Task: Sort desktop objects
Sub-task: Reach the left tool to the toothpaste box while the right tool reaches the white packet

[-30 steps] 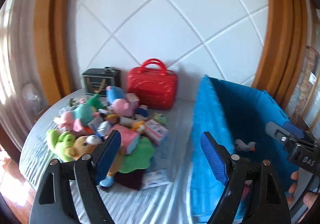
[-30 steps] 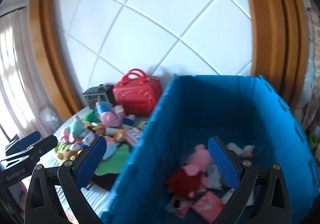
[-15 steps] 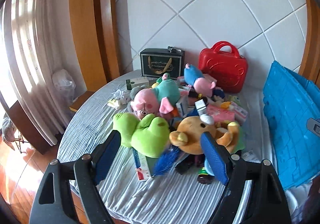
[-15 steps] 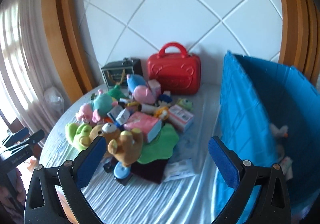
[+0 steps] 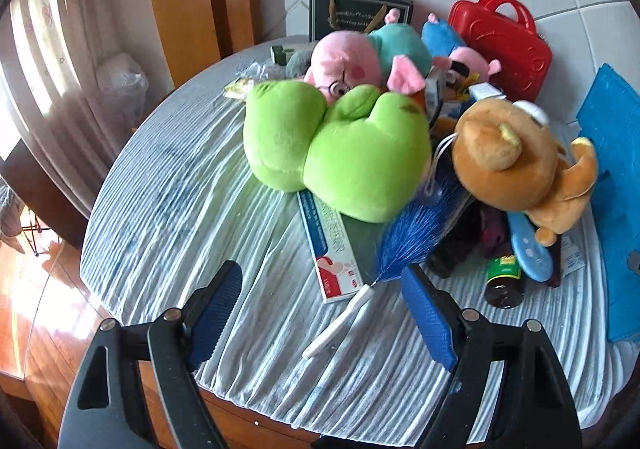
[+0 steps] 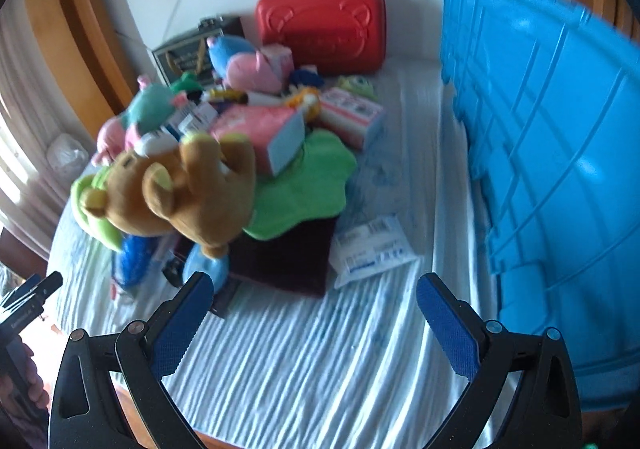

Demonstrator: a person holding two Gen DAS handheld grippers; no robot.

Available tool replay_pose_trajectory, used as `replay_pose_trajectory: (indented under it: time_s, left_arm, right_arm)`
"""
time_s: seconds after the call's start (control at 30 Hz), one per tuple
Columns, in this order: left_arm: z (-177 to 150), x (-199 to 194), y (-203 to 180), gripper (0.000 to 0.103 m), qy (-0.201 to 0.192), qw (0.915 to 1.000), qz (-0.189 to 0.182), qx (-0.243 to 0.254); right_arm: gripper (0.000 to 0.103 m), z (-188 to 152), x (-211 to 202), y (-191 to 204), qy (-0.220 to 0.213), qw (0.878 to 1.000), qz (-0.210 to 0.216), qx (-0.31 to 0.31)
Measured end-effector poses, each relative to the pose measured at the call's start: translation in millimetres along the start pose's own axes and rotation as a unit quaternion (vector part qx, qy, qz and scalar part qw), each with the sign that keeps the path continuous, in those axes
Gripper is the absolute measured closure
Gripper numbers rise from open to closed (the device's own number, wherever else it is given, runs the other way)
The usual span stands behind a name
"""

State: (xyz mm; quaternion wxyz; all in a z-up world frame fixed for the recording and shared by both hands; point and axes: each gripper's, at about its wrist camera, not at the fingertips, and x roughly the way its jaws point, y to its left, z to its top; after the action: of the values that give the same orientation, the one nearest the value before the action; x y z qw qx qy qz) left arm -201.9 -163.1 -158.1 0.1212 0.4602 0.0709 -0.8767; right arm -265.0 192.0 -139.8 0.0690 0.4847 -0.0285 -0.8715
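Observation:
A pile of toys covers the round table. Nearest my left gripper (image 5: 322, 285) lie a green plush (image 5: 340, 145), a brown bear plush (image 5: 508, 161), a toothpaste box (image 5: 332, 249) and a blue brush (image 5: 416, 237) with a white handle. The left gripper hovers open just above the box's near end, holding nothing. My right gripper (image 6: 316, 289) is open and empty over bare cloth, in front of a dark cloth (image 6: 288, 257) and a white packet (image 6: 372, 245). The bear (image 6: 188, 189) lies to its upper left. The blue bin (image 6: 552, 153) stands to its right.
A red case (image 5: 500, 41) and a black gift bag (image 5: 356, 15) stand against the tiled wall. A brown bottle (image 5: 502, 281) lies by the bear. The table edge (image 5: 120, 281) drops to a wooden floor at the left. A hand holds the left gripper (image 6: 28, 301) at the picture's edge.
Both grippers have sunk and swung left, away from the blue bin and down toward the toy pile, which now looms much closer. Both stay open and empty.

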Motion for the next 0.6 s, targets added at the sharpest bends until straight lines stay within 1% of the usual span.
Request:
replay_pose_trajectory:
  time_s: [0.1,0.2,0.33,0.43,0.5,0.6]
  left_arm:
    - [-13.2,28.9,6.1,0.021,0.020,0.9994,0.028,-0.005]
    - [-23.0,55.7,10.9,0.021,0.032,0.9981,0.050,-0.016]
    - [-29.0,81.1,13.7,0.021,0.037,0.9971,0.059,-0.032]
    - [-30.5,93.8,9.9,0.021,0.043,0.9968,0.053,-0.040]
    - [-27.9,94.2,5.4,0.021,0.038,0.9971,0.051,-0.041]
    - [-21.9,95.9,-3.4,0.021,0.038,0.9972,0.057,-0.030]
  right_arm:
    - [0.000,-11.6,37.4,-7.6,0.027,1.000,0.002,-0.003]
    - [0.000,-22.9,74.1,-18.2,0.050,0.999,-0.015,-0.015]
    - [0.000,-39.1,113.1,-34.4,0.082,0.996,-0.027,-0.017]
    - [0.000,-48.7,131.3,-45.6,0.100,0.994,-0.034,-0.013]
    - [0.000,-51.8,134.5,-48.0,0.087,0.994,-0.056,-0.026]
    - [0.000,-51.0,136.2,-52.7,0.082,0.995,-0.055,-0.025]
